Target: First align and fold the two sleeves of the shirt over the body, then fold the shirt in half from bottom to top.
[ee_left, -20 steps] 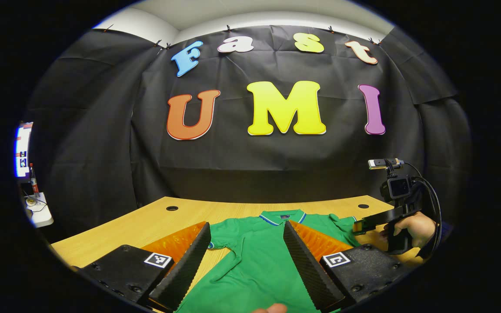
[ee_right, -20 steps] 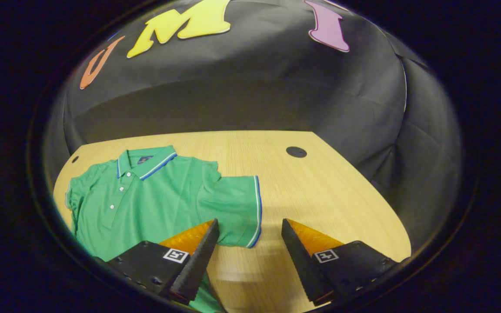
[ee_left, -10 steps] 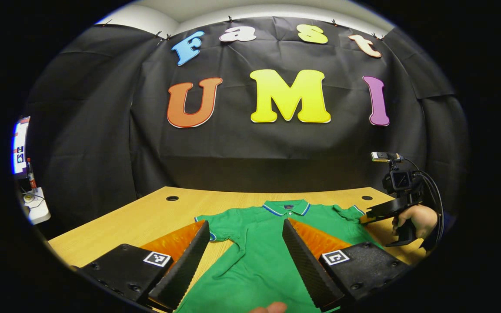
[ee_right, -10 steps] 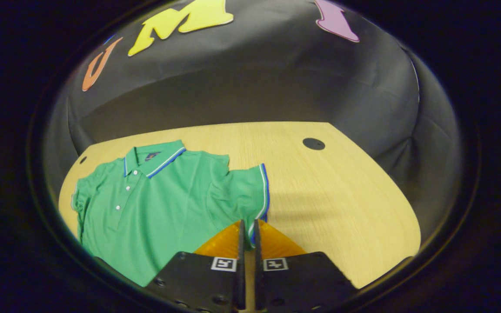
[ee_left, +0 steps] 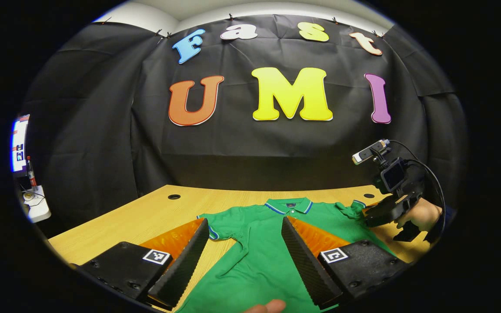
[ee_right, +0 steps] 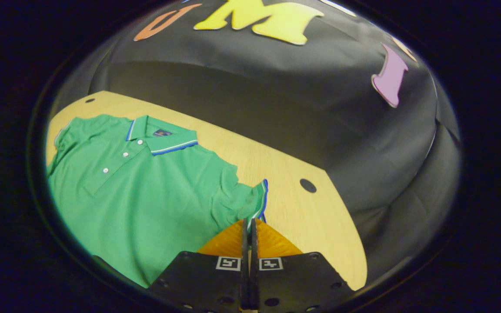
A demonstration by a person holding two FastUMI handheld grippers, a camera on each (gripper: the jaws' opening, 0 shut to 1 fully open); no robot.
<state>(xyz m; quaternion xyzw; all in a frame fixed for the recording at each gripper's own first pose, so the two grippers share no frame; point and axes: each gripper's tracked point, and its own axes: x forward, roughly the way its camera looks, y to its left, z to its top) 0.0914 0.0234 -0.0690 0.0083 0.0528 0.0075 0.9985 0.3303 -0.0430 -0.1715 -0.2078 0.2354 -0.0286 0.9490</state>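
A light wooden desk [ee_left: 155, 213] with round cable holes carries a green short-sleeved polo shirt with blue-and-white trim [ee_right: 146, 191], lying front up and spread across the middle, its collar toward the far edge. The right gripper [ee_right: 248, 224] has its fingers pressed together on the cuff of the shirt's right sleeve [ee_right: 257, 202], which is bunched and drawn up off the desk. The left gripper [ee_left: 244, 243] hovers over the shirt's near part, fingers wide apart and holding nothing. The first sleeve fold appears under way. Next, the pinched sleeve likely needs carrying inward over the body, laying flat, then letting go.
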